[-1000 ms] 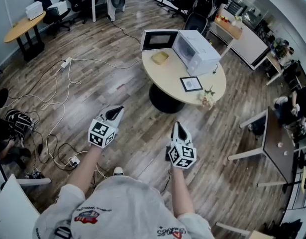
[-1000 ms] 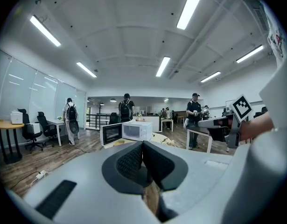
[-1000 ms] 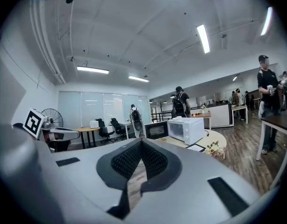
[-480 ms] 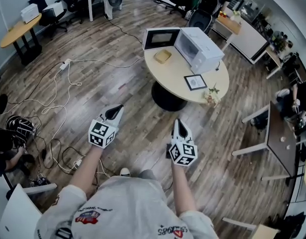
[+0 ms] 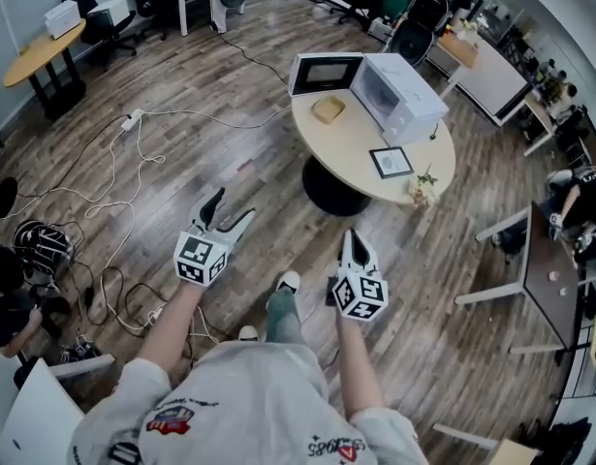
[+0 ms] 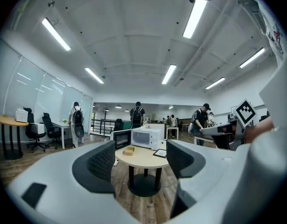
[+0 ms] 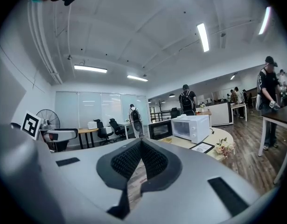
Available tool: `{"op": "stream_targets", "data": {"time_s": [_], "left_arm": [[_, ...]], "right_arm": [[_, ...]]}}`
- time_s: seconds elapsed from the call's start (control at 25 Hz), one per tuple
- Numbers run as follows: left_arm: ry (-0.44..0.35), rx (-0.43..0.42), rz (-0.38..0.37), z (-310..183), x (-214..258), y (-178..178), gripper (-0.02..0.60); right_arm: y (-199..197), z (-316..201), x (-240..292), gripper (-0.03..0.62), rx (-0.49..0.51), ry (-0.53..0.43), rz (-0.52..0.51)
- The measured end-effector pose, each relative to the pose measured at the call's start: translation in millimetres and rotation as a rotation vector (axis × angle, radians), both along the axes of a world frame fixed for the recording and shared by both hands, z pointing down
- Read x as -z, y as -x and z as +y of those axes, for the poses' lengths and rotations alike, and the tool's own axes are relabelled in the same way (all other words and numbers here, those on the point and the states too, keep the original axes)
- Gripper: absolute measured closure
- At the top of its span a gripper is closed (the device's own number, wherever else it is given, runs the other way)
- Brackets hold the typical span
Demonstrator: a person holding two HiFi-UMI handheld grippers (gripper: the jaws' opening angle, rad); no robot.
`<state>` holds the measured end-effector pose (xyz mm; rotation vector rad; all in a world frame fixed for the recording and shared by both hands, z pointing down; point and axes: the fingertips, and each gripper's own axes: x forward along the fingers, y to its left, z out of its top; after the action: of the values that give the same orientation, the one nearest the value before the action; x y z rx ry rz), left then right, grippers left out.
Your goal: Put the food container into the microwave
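Note:
The tan food container [image 5: 328, 109] lies on the round wooden table [image 5: 360, 148], in front of the white microwave [image 5: 401, 97] whose door [image 5: 325, 73] stands open. Both grippers are held over the floor, well short of the table. My left gripper [image 5: 233, 207] is open and empty; in the left gripper view the container [image 6: 129, 150] and microwave [image 6: 147, 137] show far off between its jaws. My right gripper [image 5: 350, 240] is shut with nothing in it; its view shows the microwave [image 7: 192, 127] beyond the closed fingers [image 7: 150, 161].
A framed picture [image 5: 392, 163] and a small bunch of flowers [image 5: 421, 190] sit on the table's near side. Cables [image 5: 123, 177] trail across the wooden floor at left. Office chairs, desks and several people stand around the room. A desk [image 5: 530, 274] is at right.
The left gripper's jaws have opened. The person has stepped forward, with a foot now showing between the grippers. The right gripper stays shut.

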<state>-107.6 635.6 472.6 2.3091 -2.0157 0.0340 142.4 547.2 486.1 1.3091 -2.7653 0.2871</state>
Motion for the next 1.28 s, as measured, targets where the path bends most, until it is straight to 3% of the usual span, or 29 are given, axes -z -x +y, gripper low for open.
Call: {"op": "stream_targets", "data": {"time_s": [0.68,1.0,1.28], "left_arm": [[-0.024,-0.005,0.027,-43.3,3.0,31.4,0.248],[-0.007,-0.035,0.012,-104.4,3.0,36.9,0.249],[0.002,-0.039,-0.004,-194.1,8.9,52.8,0.249]], "right_arm": [[20.0,-40.3,11.1,0.589,-0.016,-0.056,0.017],[28.9,-105.7,7.2,0.589,-0.028,-0.049,-0.016],[50.8,-203.0,6.1,0.589,-0.023,-0.037,-0.044]]}}
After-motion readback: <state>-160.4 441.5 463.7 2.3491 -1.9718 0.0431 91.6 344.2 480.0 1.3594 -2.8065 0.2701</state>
